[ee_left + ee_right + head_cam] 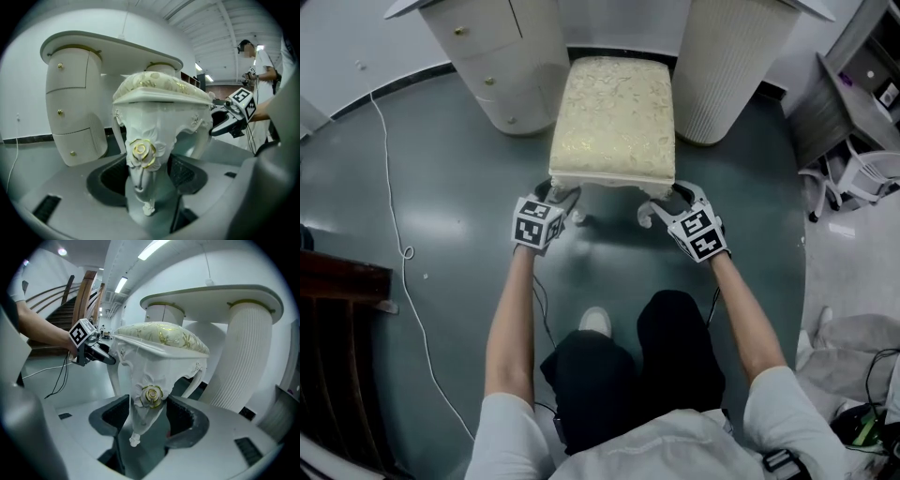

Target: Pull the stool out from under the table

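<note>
Cream brocade stool (614, 117) sits upper centre of the head view, between the drawer pedestal (502, 56) at upper left and the ribbed pedestal (727, 66) at upper right. Its rear edge is at the dark gap between them and its front edge is nearest the person. Looks mostly out from under the worktop (108, 47), but not clear of the pedestals. Left gripper (562, 195) is clamped on the front-left leg (143, 154) and right gripper (677, 197) on the front-right leg (150, 397). Both sets of jaws are spread wide with pads against the carved knee at the gold rose. Handling guess: rigid painted frame, moderate weight, should slide easily on the smooth grey floor (441, 234). The cushion is soft, so no purchase there. The legs taper below the knee and the paint looks slick, so a lower grip could slip. The knee just under the seat rail is the right hold. Carved trim may chip, so pull both sides evenly to keep it from yawing into a pedestal.
</note>
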A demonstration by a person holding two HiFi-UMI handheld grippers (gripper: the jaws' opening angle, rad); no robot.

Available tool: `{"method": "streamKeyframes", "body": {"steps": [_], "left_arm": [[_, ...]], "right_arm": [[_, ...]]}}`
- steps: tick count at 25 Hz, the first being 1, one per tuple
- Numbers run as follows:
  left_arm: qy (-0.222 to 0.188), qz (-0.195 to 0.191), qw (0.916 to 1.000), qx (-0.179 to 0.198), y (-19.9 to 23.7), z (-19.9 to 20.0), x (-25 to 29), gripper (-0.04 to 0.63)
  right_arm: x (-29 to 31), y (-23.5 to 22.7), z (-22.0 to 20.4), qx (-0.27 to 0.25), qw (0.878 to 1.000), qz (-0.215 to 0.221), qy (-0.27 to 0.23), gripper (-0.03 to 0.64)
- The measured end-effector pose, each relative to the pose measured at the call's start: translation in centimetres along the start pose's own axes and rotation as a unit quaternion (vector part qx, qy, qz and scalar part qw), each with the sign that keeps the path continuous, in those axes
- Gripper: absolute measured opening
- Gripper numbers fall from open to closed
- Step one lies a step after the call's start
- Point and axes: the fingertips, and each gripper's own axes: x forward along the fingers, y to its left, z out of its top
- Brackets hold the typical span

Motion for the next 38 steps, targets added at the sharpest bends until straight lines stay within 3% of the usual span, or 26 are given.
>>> {"method": "streamKeyframes", "body": {"steps": [8,12,19,25,27,30,33,38], "left_arm": [[0.007,0.0,1.0,-0.005,-3.3,-2.3,-4.1,0.261],[0.025,-0.02,0.9995,0.004,-5.0,-3.2,-5.4,0.261],[0.05,-0.012,0.9986,0.008,-5.1,-3.3,-5.8,0.259],[0.067,-0.01,0.9973,0.03,-4.5,-3.7,-8.3,0.259],[0.054,0.006,0.9976,0.043,-3.9,-3.0,-9.5,0.239],[0.025,0.042,0.9963,0.07,-3.0,-0.8,-11.4,0.148],[-0.015,0.078,0.9942,0.072,-2.5,2.7,-13.5,0.064],[-0.077,0.093,0.9881,0.095,-3.6,9.4,-16.0,0.028]], "right_arm": [[-3.5,3.9,-1.4,-0.017,0.999,0.031,0.011,0.258],[-5.2,4.9,-2.0,-0.024,0.998,0.051,0.023,0.249],[-5.7,5.2,-2.6,-0.019,0.998,0.044,0.036,0.229],[-7.7,3.9,-1.8,-0.066,0.997,0.037,0.024,0.23],[-8.7,3.3,-1.0,-0.08,0.996,0.028,0.008,0.23],[-10.6,2.2,1.3,-0.086,0.996,0.006,-0.023,0.223],[-12.3,1.2,3.8,-0.099,0.994,-0.017,-0.046,0.188],[-14.9,-0.6,8.4,-0.099,0.99,-0.051,-0.086,0.051]]}}
